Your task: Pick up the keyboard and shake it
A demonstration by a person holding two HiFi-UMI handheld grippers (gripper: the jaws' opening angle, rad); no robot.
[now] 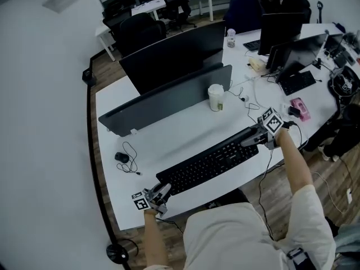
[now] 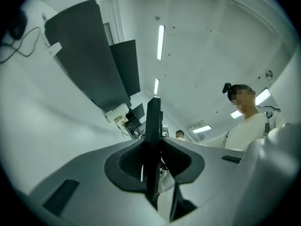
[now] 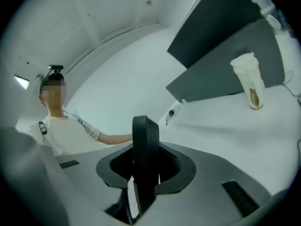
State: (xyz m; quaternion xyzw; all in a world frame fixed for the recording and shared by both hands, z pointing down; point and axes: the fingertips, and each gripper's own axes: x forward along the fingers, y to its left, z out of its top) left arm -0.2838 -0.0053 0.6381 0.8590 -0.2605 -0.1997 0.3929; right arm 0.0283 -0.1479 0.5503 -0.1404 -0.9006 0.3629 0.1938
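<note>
A long black keyboard (image 1: pixel 211 162) lies slantwise just over the white desk (image 1: pixel 169 136), in front of the person. My left gripper (image 1: pixel 162 194) is at its near left end and my right gripper (image 1: pixel 254 138) at its far right end. In the left gripper view the keyboard (image 2: pixel 153 126) shows edge-on, a thin dark strip, and the jaws of the left gripper (image 2: pixel 154 142) close against it from both sides. The right gripper view shows the keyboard's thick rounded end (image 3: pixel 145 140) clamped in my right gripper (image 3: pixel 146 150). Both grippers are rolled onto their sides.
Behind the keyboard stand two dark monitor backs (image 1: pixel 169 58) and a paper cup (image 1: pixel 216 97). A wired mouse (image 1: pixel 121 157) lies at the left of the desk. A pink object (image 1: pixel 300 108), cables and another keyboard (image 1: pixel 297 82) are at the right. The desk's front edge runs just below the left gripper.
</note>
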